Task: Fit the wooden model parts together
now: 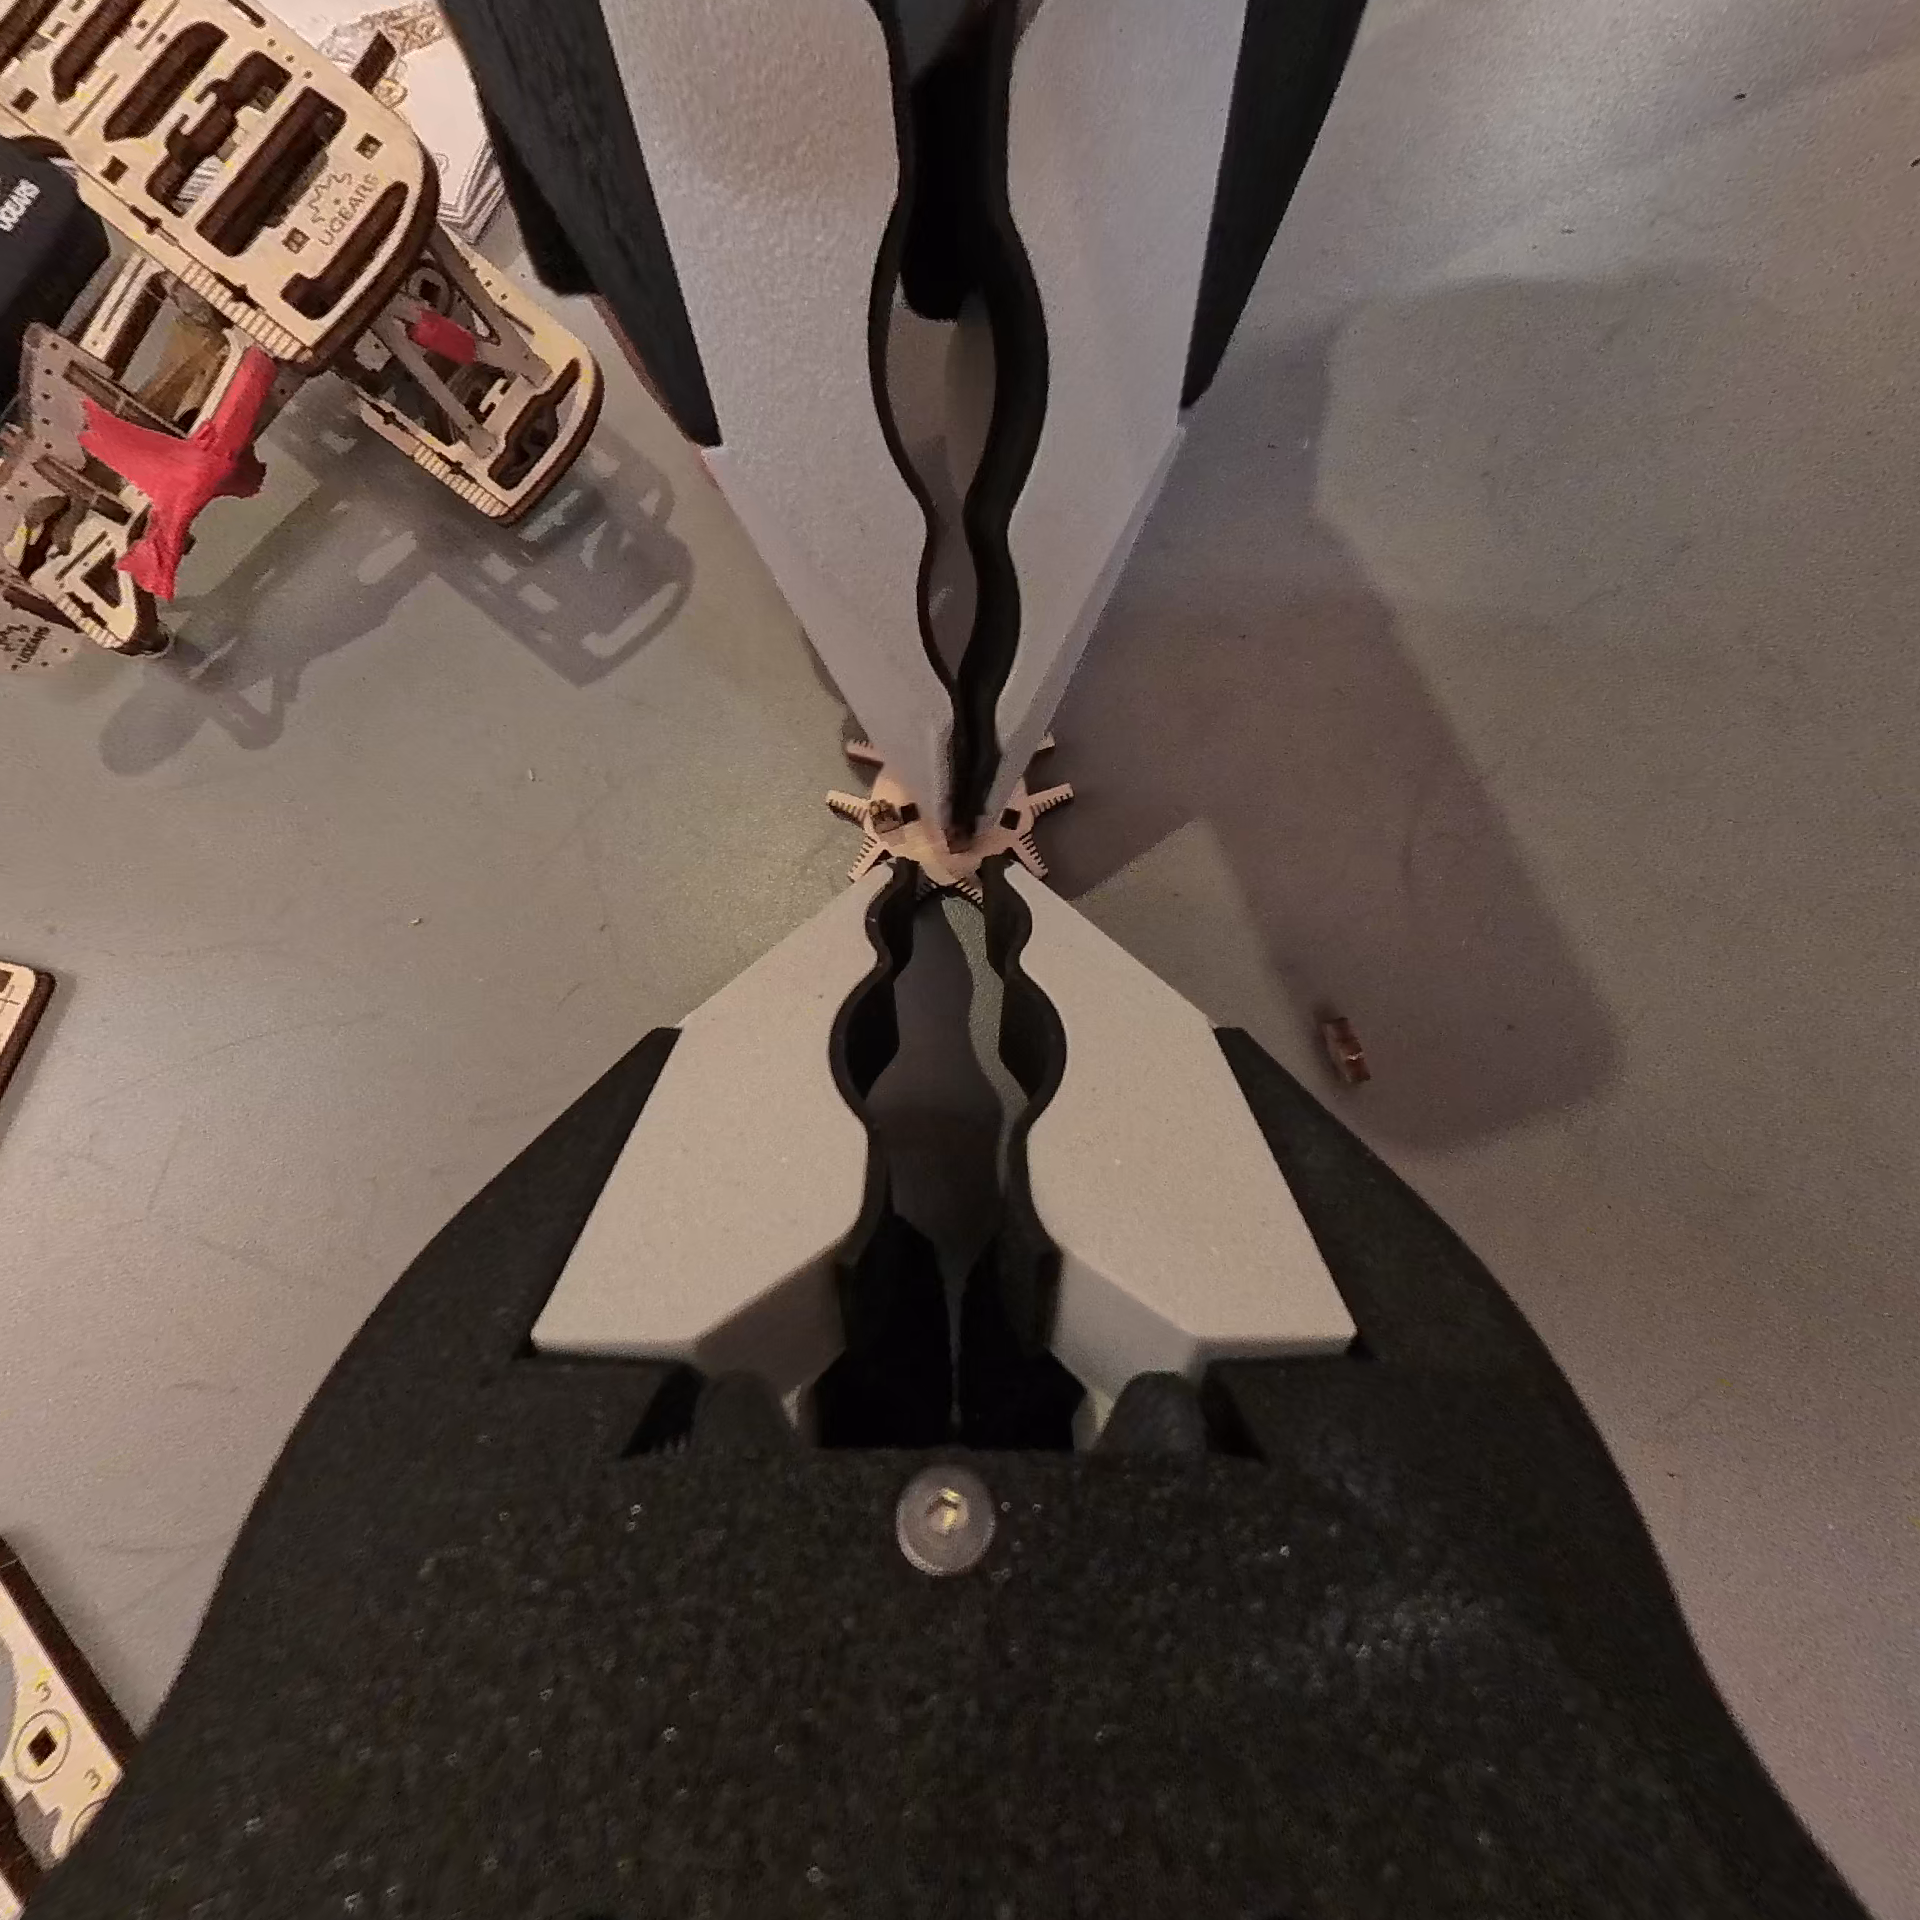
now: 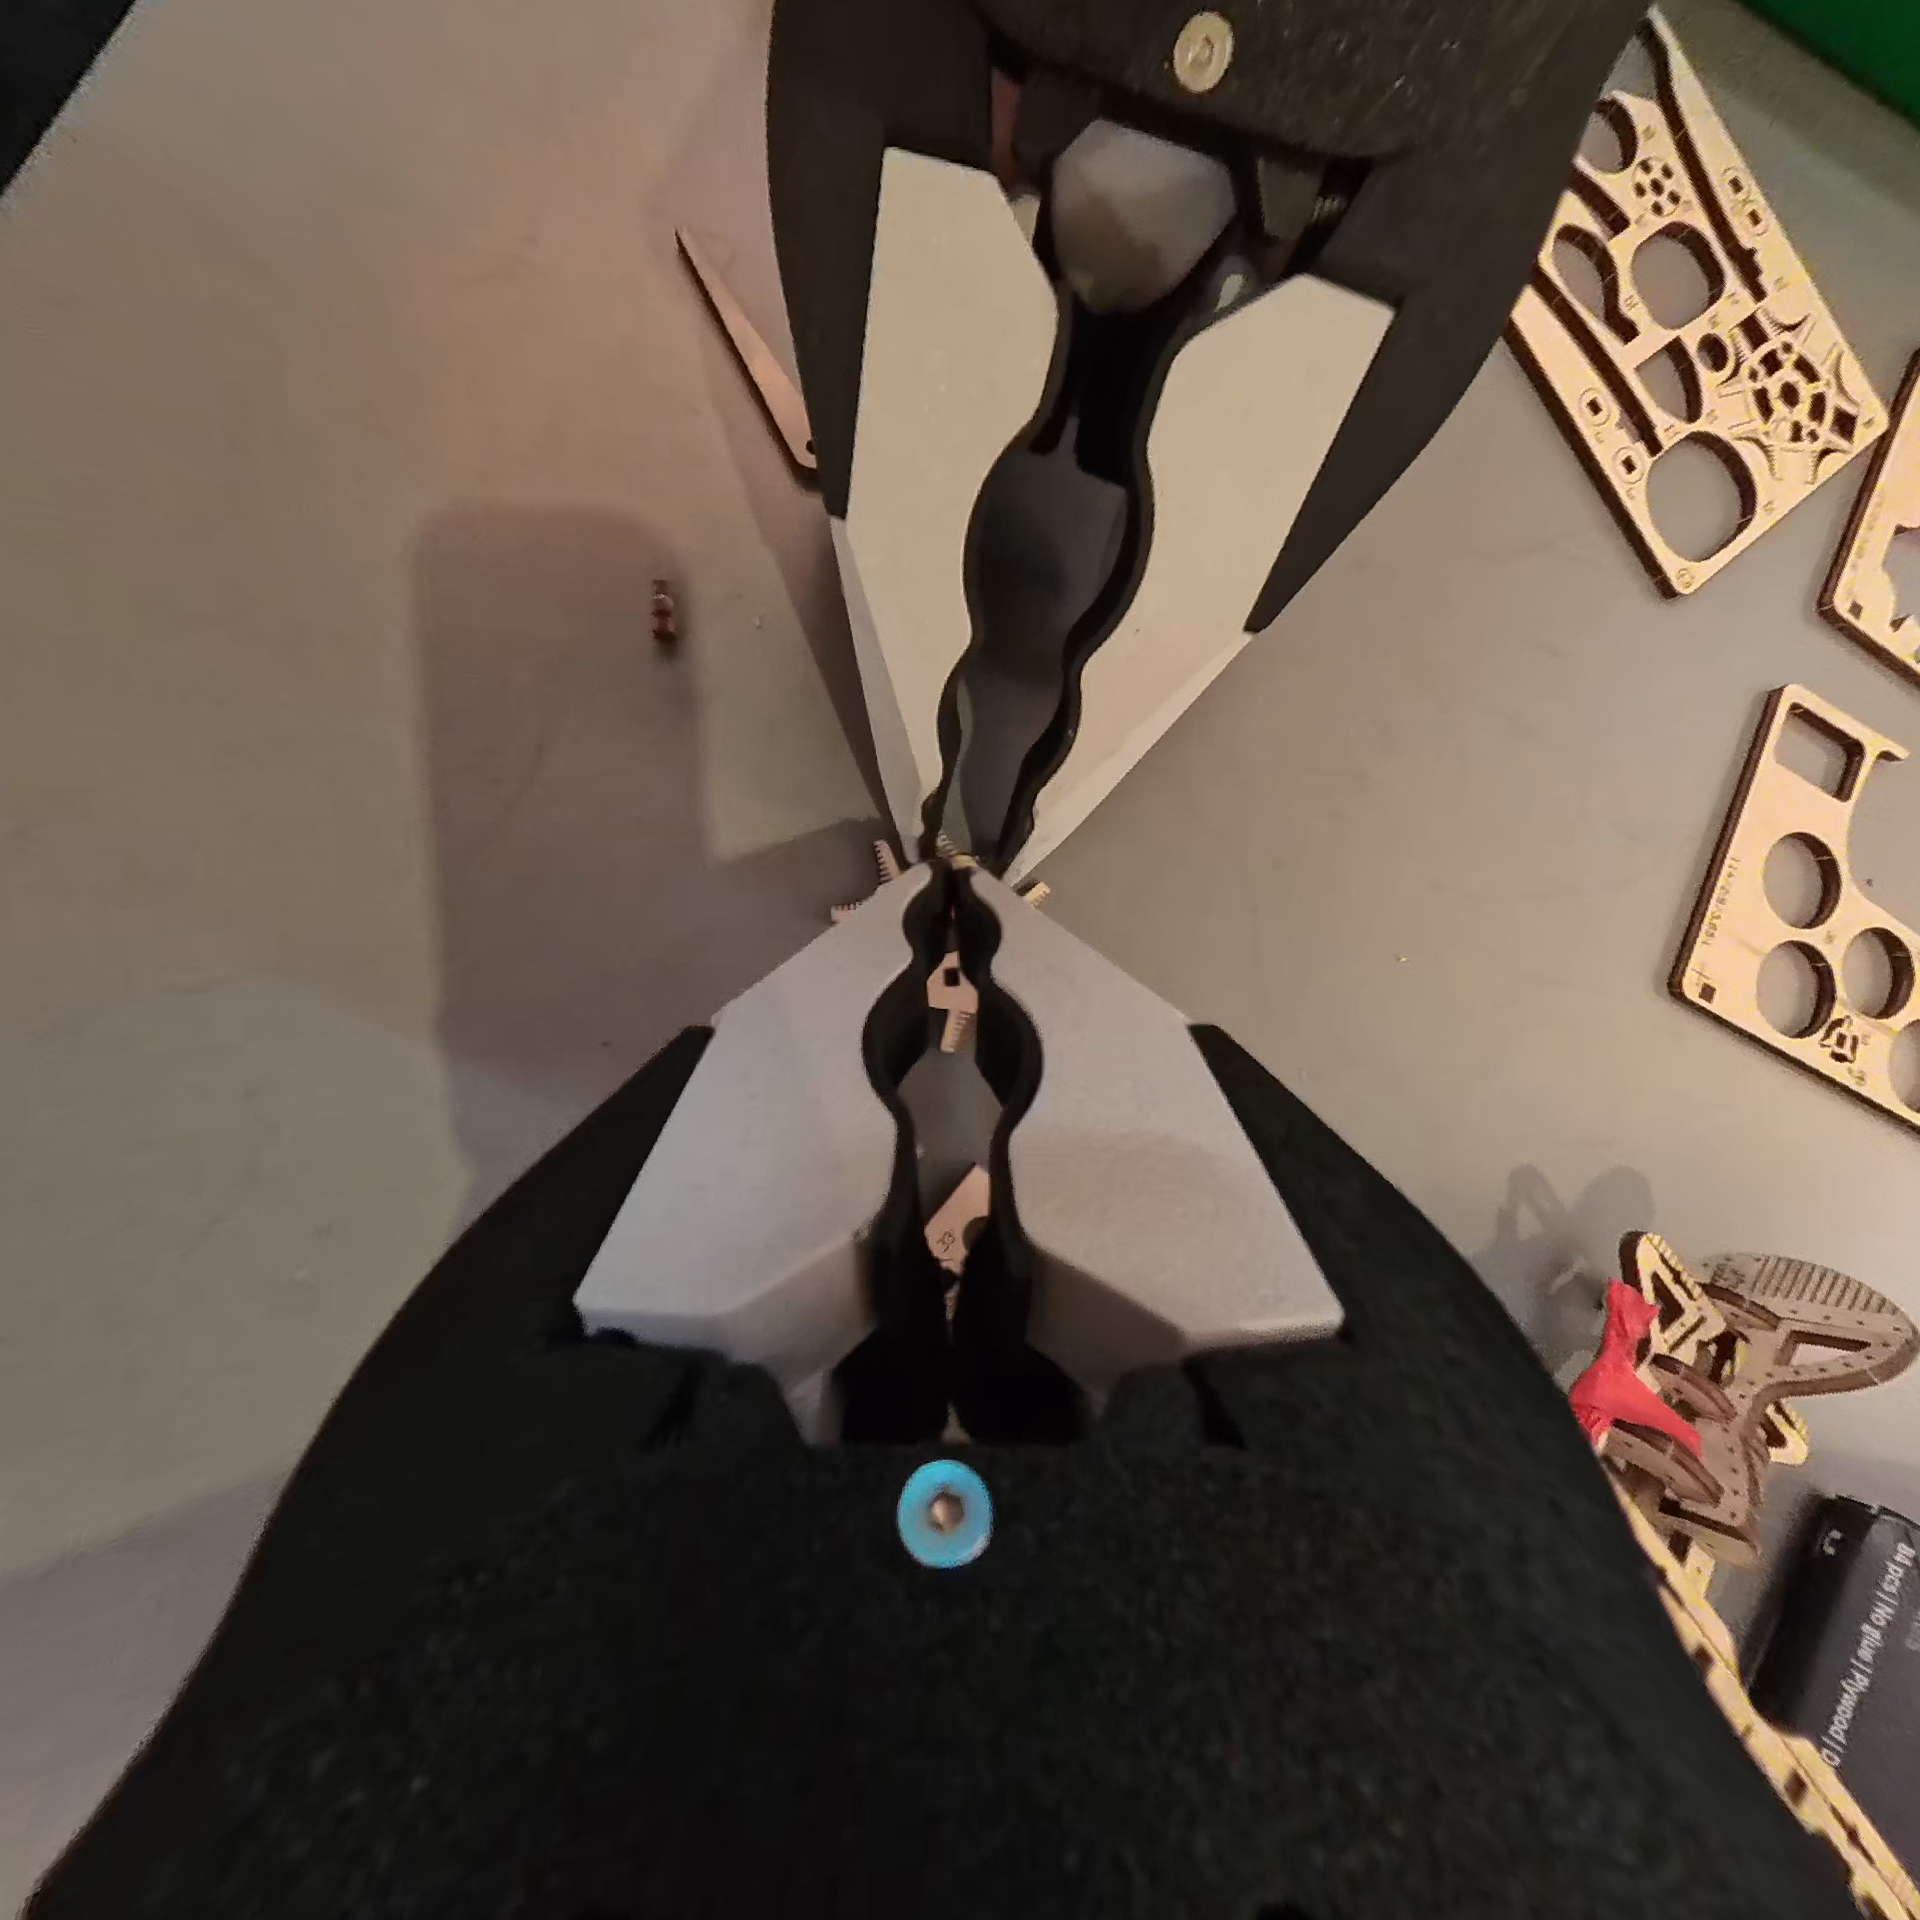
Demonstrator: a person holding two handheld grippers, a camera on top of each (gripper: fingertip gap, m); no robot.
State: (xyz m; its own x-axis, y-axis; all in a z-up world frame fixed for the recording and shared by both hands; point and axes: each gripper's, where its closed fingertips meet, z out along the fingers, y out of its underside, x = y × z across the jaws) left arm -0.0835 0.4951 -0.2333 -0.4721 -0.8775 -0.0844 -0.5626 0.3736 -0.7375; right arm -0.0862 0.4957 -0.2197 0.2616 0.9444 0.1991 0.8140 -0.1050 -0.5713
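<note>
A small wooden star-shaped part with toothed spokes is held above the grey table between the two gripper tips. My left gripper is closed on its near edge. My right gripper comes in from the far side and is closed over its middle. In the right wrist view my right gripper is shut, with a toothed spoke of the part showing between its fingers. The left gripper meets it tip to tip. Most of the part is hidden by the fingers.
A partly built wooden model with red rubber bands stands to one side beside a black box. Cut-out wooden sheets lie nearby. A small brown piece and a thin wooden stick lie on the table. Both grippers' tips are close together, under 4 cm apart. Left tips and right tips are each some 7 centimetres from the small brown piece. It is also in sight in the right wrist view.
</note>
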